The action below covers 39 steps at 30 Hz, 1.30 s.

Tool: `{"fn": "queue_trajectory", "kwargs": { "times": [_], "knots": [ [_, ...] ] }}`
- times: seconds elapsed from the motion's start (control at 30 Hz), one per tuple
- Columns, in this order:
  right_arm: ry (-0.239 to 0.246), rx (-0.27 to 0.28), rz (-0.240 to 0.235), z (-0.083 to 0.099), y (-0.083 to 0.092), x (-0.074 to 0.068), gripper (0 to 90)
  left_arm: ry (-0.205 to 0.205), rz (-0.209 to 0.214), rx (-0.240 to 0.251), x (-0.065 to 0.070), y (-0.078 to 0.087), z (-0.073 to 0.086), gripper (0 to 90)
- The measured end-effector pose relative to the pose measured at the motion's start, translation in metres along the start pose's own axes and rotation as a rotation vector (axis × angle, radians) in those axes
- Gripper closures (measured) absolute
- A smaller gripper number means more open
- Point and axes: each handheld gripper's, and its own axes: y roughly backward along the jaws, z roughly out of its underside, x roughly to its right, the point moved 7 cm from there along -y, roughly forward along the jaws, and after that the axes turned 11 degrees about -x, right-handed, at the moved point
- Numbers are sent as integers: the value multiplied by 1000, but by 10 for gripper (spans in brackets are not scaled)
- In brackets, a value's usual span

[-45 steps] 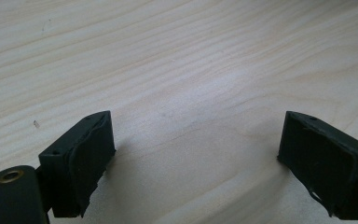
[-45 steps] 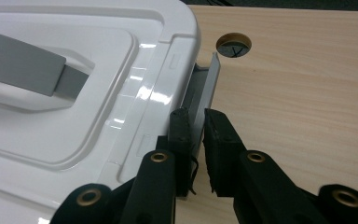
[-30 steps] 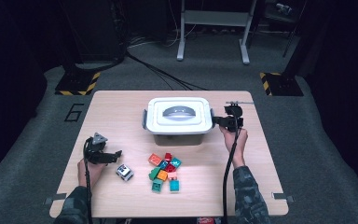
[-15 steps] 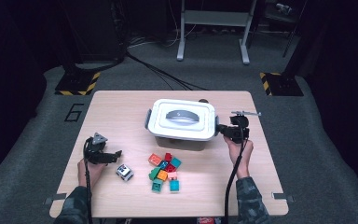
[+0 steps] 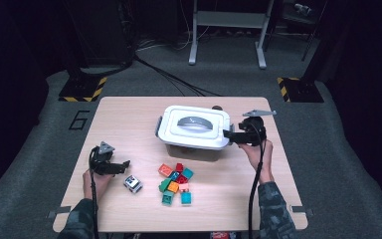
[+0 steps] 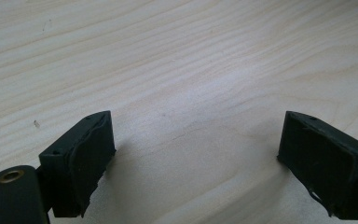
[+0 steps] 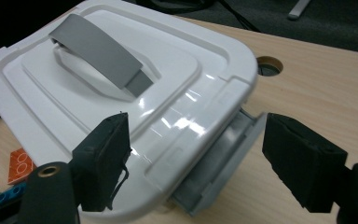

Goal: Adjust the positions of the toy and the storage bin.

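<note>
A white box [image 5: 194,128] with a lid [image 7: 121,79] and a grey handle [image 7: 98,49] stands at the table's middle back. My right gripper [image 5: 228,133] points left at its right end. Its jaws have just been opening and stand open on either side of the lid's edge, not pressing on it [image 7: 198,123]. A grey latch [image 7: 223,158] juts out under that edge. My left gripper [image 5: 123,164] rests low over bare wood at the front left, open with nothing between its jaws [image 6: 196,126].
Several coloured bricks [image 5: 175,181] lie in a loose heap in front of the box. A small white and black block [image 5: 133,183] sits just right of my left gripper. The table [image 5: 129,119] has a round hole [image 7: 269,66] behind the box.
My right gripper has swung round from the box's right side to point at its end, and its jaws have opened. The left hand has stayed still.
</note>
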Motion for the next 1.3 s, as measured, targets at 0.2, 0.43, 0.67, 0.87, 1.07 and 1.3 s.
{"fn": "queue_trajectory", "kwargs": {
  "times": [0.2, 0.43, 0.67, 0.87, 1.07, 1.3],
  "knots": [
    [137, -67, -3, -19, -21, -21, 213, 1, 1, -1, 0, 0, 0, 103],
    [238, -121, -34, -39, -49, -37, 264, 4, 5, 3, 0, 0, 0, 106],
    [276, -142, -51, -51, -59, -48, 527, 3, 6, 2, 0, 0, 0, 107],
    [291, -147, -64, -47, -58, -48, 538, 8, 6, 3, 0, 0, 0, 107],
    [243, -137, -10, -45, -55, -47, 543, 5, 8, 2, 0, 0, 0, 107],
    [136, -142, 59, -38, -49, -51, 545, 3, 6, 2, 0, 0, 0, 107]
  ]
}}
